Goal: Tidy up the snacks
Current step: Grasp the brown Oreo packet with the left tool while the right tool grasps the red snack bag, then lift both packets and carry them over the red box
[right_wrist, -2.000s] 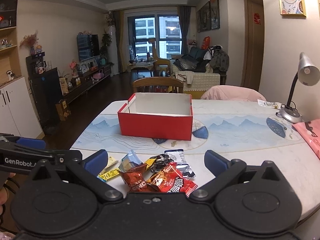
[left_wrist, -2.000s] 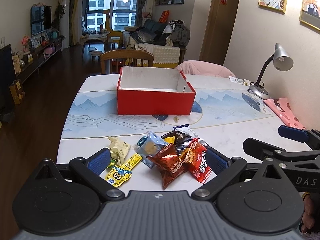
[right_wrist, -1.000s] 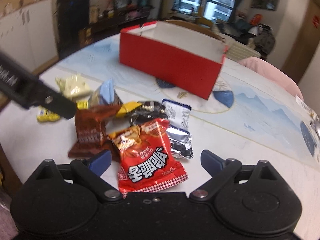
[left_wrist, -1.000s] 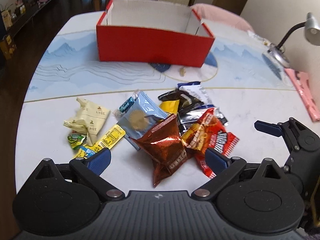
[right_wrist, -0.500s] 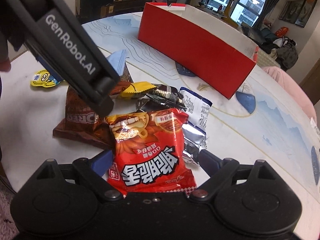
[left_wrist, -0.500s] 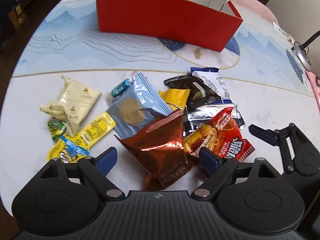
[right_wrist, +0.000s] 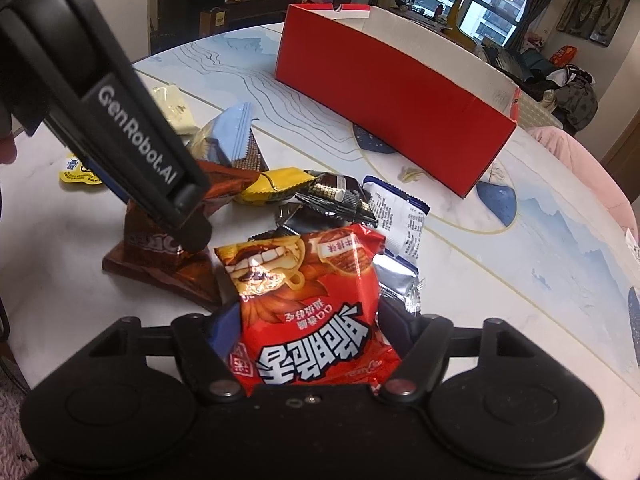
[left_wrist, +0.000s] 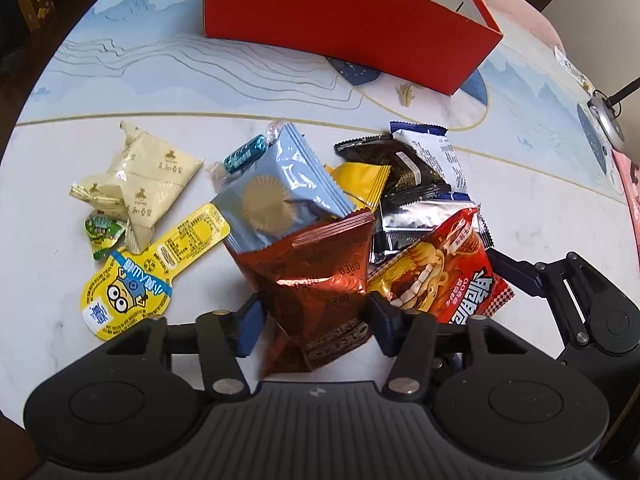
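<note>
Now closing, left gripper (left_wrist: 314,320) jaws flanking brown Oreo bag (left_wrist: 320,280), long axis running away, right gripper (right_wrist: 308,336) jaws closing around red snack bag (right_wrist: 308,300), lengthwise between fingers.

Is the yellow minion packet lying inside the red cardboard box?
No, the yellow minion packet lies on the table, apart from the red cardboard box.

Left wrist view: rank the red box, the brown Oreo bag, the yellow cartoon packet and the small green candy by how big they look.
1. red box
2. brown Oreo bag, though it lies nearest the camera, which enlarges it
3. yellow cartoon packet
4. small green candy
</note>
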Available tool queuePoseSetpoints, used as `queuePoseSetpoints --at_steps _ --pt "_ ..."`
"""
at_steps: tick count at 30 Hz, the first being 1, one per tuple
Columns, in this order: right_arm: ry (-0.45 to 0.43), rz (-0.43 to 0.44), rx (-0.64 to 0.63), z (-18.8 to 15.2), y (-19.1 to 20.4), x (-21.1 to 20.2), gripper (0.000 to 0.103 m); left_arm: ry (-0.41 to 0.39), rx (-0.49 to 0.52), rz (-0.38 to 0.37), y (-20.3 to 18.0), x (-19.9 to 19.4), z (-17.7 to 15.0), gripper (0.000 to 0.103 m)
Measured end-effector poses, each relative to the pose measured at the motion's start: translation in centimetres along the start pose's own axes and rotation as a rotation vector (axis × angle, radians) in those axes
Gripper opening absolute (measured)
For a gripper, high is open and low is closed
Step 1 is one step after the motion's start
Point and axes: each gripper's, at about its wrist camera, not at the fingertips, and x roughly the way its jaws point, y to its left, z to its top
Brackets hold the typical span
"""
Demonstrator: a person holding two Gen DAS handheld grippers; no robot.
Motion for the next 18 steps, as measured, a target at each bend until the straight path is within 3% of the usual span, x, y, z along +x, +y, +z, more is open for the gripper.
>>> queuePoseSetpoints --at_steps 8,18 --pt "-0.005 -0.039 0.032 -0.1 0.2 -0.7 0.067 -0.012 0.011 -0.004 0.8 -0.6 -0.8 0.042" --pt "-0.035 -0.055 0.124 0.2 0.9 -3.5 0.067 -0.054 0.052 -0.025 1.9 -3.2 -2.3 0.041"
